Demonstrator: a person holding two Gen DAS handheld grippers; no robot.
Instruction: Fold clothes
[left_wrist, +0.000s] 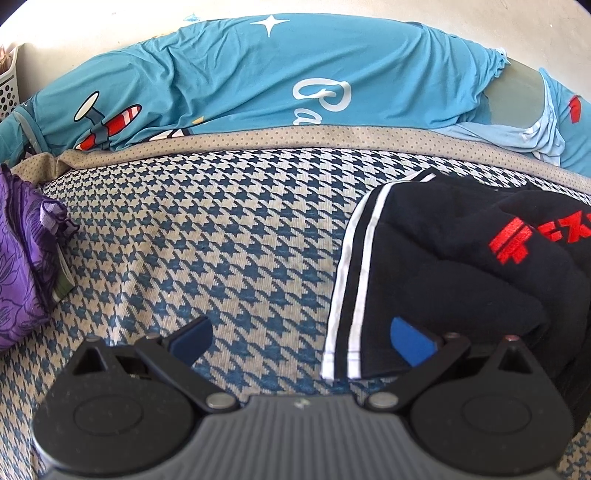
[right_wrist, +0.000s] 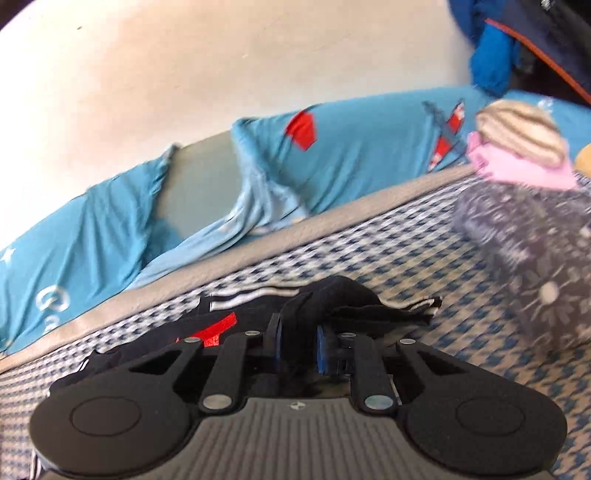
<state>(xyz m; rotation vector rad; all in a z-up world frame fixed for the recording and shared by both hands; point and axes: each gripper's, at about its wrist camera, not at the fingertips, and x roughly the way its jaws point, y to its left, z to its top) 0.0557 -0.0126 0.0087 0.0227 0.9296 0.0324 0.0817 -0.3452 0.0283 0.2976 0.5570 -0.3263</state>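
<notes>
Black knit garment with white side stripes and red lettering (left_wrist: 461, 266) lies crumpled on the houndstooth bed cover (left_wrist: 221, 240), its striped edge running away from the spread, empty left tool (left_wrist: 301, 343); the right tool (right_wrist: 297, 345) pinches a fold.

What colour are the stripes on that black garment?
White, two stripes along the edge of the black garment; clearest in the left wrist view.

Both wrist views look down close — sharing the black garment (left_wrist: 461, 266).
</notes>
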